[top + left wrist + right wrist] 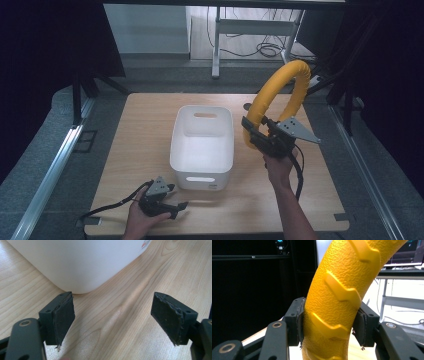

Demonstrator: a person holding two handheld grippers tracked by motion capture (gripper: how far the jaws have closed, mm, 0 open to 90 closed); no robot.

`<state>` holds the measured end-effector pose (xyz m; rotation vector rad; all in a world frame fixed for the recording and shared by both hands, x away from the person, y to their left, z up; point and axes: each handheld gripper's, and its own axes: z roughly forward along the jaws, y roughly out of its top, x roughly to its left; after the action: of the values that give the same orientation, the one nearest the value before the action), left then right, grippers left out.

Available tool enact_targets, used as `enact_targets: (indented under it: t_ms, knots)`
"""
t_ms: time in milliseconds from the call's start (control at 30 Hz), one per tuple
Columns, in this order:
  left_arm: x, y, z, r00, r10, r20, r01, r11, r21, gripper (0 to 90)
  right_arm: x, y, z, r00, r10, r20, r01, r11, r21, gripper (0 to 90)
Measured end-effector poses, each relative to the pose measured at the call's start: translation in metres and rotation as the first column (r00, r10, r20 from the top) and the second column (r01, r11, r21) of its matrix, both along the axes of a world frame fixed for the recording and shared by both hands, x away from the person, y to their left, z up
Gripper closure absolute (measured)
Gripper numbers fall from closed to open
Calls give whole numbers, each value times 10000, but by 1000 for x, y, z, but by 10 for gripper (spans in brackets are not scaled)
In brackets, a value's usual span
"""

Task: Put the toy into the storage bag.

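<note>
On the wooden bench (pixel 150 125) sits a white bin (pixel 202 146), open side up, its long axis running away from the person, a handle slot in each short end. Right of the bin, lifted clear of the bench, a yellow ring (pixel 278 95) with raised tread ribs stands on edge, its arc rising up and away from the person. The right claw (pixel 251 131) is clamped on the ring's lower left part, pads pressed against both sides. Near the bench's front edge, the left claw (pixel 113 320) lies low with its jaws wide apart, pointing at the bin's near corner, gripping nothing.
</note>
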<state>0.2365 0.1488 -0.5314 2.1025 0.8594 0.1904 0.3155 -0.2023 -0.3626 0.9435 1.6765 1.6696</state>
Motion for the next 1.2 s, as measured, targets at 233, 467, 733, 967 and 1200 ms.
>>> enact_targets:
  t_ms: [233, 467, 733, 967, 1200]
  knots:
    - [0, 0, 0, 10000, -4, 8, 4, 10000, 0, 193, -6, 5, 12, 9992, 39, 393, -42, 9999, 93, 482]
    - [0, 1, 1, 10000, -12, 1, 12, 10000, 16, 193, -9, 12, 20, 9983, 175, 553, -179, 9998, 63, 482]
    - [0, 1, 1, 10000, -21, 37, 21, 10000, 54, 192, -11, 21, 30, 9965, 293, 778, -304, 9994, 132, 482]
    - [0, 0, 0, 10000, -13, 36, 13, 10000, 71, 193, -13, 33, 39, 9934, 506, 1030, -524, 9985, 141, 481]
    - [0, 1, 1, 10000, -57, 61, 56, 10000, 60, 192, -15, 44, 44, 9919, 739, 1035, -749, 9972, 58, 481]
